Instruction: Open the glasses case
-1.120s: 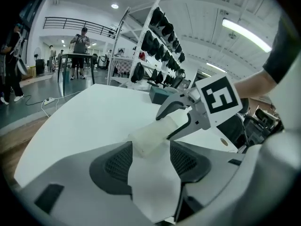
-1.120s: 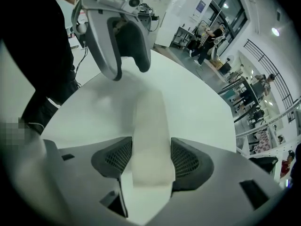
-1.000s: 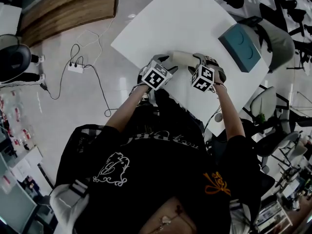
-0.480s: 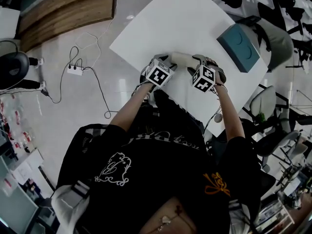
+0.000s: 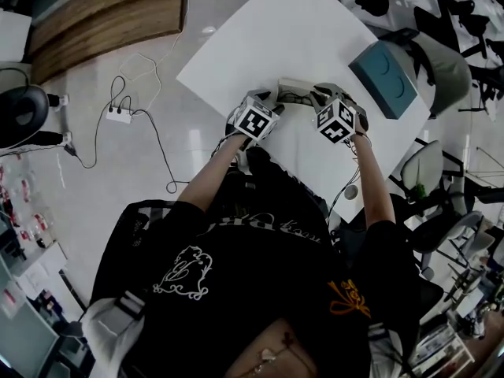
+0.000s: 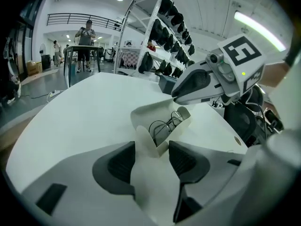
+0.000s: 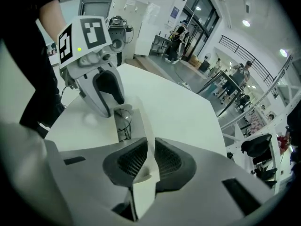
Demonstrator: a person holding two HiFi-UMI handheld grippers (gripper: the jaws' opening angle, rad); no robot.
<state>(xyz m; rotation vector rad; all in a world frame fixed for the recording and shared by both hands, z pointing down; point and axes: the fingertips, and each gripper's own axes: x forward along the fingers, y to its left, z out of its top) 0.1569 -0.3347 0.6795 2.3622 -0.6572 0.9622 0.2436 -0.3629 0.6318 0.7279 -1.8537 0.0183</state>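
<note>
- A white, oblong, hard-shell glasses case point(image 5: 293, 93) lay open on the flat white table point(image 5: 260, 46), with its thin white lid point(image 7: 142, 187) lifted away from the body.
- Inside the glasses case sat a pair of thin, dark, wire-rimmed spectacles point(image 6: 164, 125).
- The left gripper point(image 6: 153, 147) stood at the case's left end in the head view and grasped the body there. The white shell filled the gap between its wide-set jaws and touched both dark pads. Those jaws had just been closing a little.
- The right gripper point(image 7: 150, 147) stood at the case's right end, clenched on the lid. The lid's narrow edge ran between its ribbed pads point(image 7: 130, 159). Its jaws had just been closing, with that edge between them.
- Both grippers pointed steeply down at the case from the person's side of it.
- A teal, square-cornered box point(image 5: 383, 77) sat well apart from the case, beyond the right gripper, by the table's edge.
</note>
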